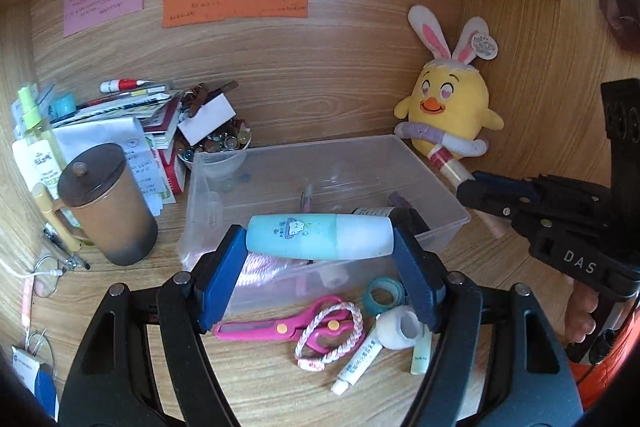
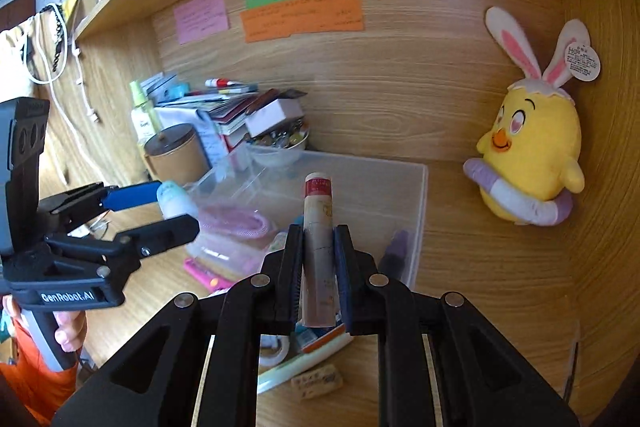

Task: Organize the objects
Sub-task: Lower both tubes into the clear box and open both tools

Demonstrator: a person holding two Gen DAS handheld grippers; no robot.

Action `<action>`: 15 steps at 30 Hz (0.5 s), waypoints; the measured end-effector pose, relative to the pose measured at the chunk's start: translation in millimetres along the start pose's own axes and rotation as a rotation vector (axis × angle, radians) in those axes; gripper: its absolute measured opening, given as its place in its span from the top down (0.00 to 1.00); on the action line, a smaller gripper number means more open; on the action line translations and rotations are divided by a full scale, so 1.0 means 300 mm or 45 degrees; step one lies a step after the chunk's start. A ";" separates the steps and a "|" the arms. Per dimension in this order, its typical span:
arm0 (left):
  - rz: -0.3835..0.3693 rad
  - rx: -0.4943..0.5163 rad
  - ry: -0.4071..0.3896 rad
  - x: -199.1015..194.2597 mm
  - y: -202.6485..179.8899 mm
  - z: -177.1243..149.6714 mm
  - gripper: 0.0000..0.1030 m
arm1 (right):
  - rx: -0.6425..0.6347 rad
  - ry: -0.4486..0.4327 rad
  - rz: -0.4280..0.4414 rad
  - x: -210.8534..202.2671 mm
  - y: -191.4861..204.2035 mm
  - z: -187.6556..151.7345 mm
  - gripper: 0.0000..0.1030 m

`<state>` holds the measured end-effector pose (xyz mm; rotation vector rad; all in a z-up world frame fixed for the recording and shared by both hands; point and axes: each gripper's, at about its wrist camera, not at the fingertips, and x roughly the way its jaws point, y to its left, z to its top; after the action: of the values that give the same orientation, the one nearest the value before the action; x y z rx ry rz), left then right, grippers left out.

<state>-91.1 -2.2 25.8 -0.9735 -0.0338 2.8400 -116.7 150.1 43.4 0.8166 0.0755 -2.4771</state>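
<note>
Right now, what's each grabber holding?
Left gripper: shut on the light-blue bottle.
Right gripper: shut on the tan tube.

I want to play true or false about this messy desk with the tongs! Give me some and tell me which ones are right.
1. The left tongs hold a pale blue and white bottle with a cloud picture. True.
2. The right tongs are empty. False: they grip a slim beige tube with a red band.
3. The pink-handled scissors lie inside the clear plastic box. False: they lie on the wooden desk in front of it.
4. The yellow chick plush toy with bunny ears leans in the corner to the right of the box. True.
5. The brown mug has no lid. False: a dark lid covers it.
</note>
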 end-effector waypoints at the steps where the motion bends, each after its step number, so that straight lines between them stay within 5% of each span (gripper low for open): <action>1: 0.001 0.006 0.016 0.023 -0.001 0.007 0.29 | 0.005 0.004 -0.006 0.014 -0.007 0.004 0.86; 15: -0.017 0.040 0.164 0.215 0.022 0.037 0.29 | 0.138 0.175 -0.074 0.245 -0.107 -0.022 0.86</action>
<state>-149.0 0.5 -5.1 -1.1427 0.0177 2.7509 -179.1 144.9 -7.2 1.0441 0.0137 -2.4941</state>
